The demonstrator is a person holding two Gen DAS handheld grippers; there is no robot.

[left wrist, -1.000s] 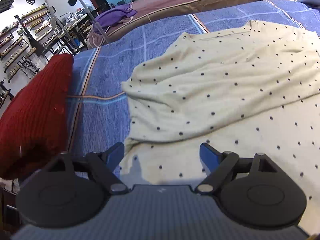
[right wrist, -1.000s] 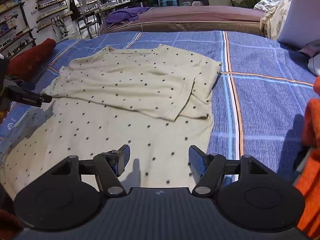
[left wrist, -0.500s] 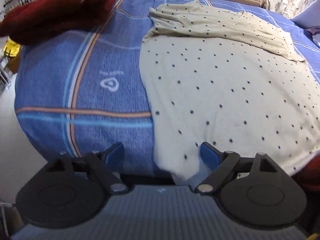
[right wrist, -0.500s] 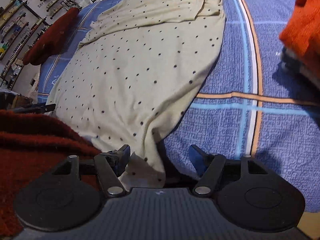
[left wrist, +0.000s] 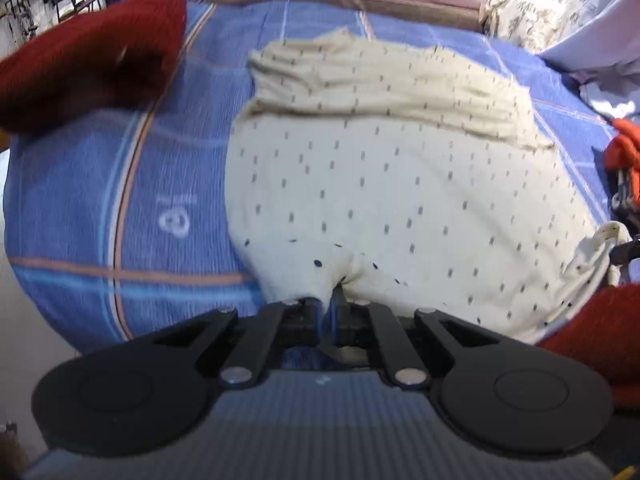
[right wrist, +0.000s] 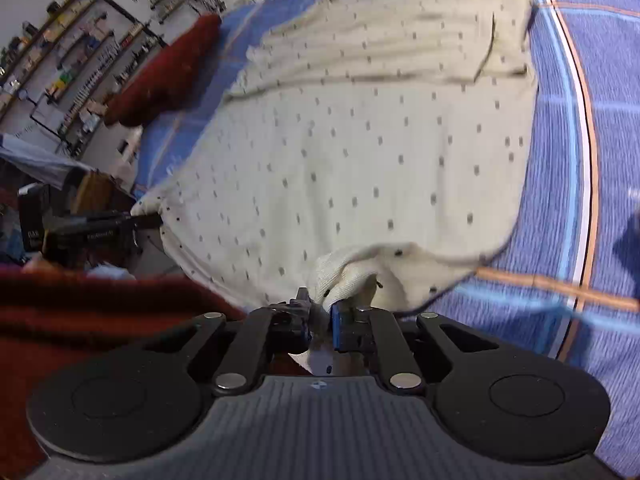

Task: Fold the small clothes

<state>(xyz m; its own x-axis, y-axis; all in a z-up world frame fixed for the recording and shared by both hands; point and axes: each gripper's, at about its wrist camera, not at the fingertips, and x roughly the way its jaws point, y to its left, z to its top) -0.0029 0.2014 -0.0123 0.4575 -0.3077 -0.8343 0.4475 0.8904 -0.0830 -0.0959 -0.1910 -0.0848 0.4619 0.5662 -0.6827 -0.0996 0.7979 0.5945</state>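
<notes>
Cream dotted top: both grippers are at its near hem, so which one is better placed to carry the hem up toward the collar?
Neither clearly. The left gripper and right gripper are each shut on a near hem corner of the cream dotted top, so the fold probably needs both lifting together.

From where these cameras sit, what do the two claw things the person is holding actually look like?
Both look alike. The left gripper and right gripper each have black linkage arms with silver pivot pins, two round black discs at the sides, a ribbed grey body and blue finger pads. No cables show. A dark red knit sleeve shows beside the right one.
</notes>
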